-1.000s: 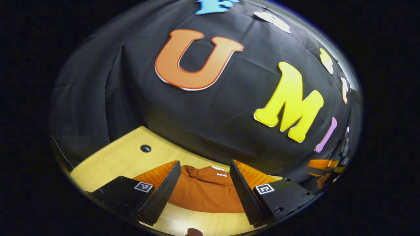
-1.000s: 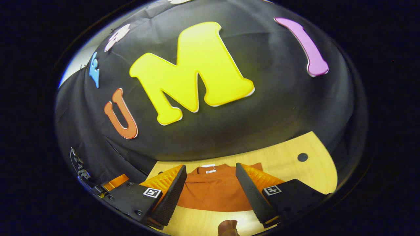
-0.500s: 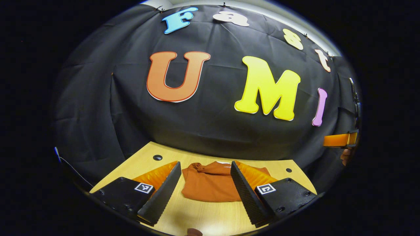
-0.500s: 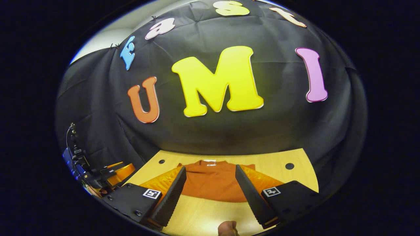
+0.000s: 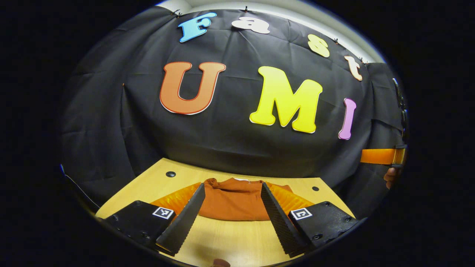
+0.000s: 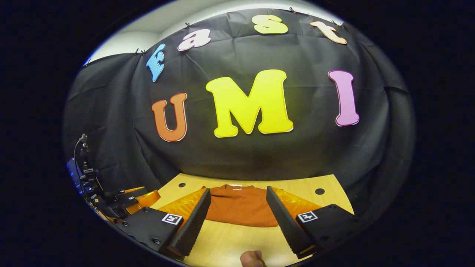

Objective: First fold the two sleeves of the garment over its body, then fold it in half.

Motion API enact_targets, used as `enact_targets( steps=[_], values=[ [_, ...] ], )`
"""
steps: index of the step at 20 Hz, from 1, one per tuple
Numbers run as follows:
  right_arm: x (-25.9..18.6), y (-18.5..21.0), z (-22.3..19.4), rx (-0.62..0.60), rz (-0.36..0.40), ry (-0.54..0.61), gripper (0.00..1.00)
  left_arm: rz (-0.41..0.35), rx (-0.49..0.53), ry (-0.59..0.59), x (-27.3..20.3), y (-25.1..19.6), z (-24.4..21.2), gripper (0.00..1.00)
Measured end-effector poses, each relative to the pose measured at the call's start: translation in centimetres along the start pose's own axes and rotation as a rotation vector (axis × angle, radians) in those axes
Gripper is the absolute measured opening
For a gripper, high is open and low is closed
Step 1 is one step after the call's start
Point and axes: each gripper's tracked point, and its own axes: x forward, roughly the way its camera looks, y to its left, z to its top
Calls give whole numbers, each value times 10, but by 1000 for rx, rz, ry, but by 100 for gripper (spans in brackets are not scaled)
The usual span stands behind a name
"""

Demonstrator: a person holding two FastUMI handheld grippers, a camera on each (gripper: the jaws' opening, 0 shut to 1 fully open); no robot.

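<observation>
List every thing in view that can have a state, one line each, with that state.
garment: folded into a compact pile, lying flat on the table, held by neither gripper.
left gripper: open, holding nothing, short of the garment.
right gripper: open, holding nothing, short of the garment.
table: bears the garment.

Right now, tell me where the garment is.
The garment lies folded on the wooden table, toward its far edge under the black cloth wall. In both the left and right gripper views it sits ahead, framed between that gripper's open fingers.
</observation>
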Motion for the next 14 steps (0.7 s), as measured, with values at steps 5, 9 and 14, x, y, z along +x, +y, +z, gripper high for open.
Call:
enact_targets(
  steps=[5,9,14],
  values=[
    [-16,-7,24,-15,-50,-88,96,26,70,-36,-3,-3,15,98],
    [-16,-7,31,-24,-67,-117,96,40,99,-50,-6,-3,22,98],
    [-18,-4,35,-63,-80,-144,96,51,112,-59,-6,2,27,98]
  ],
)
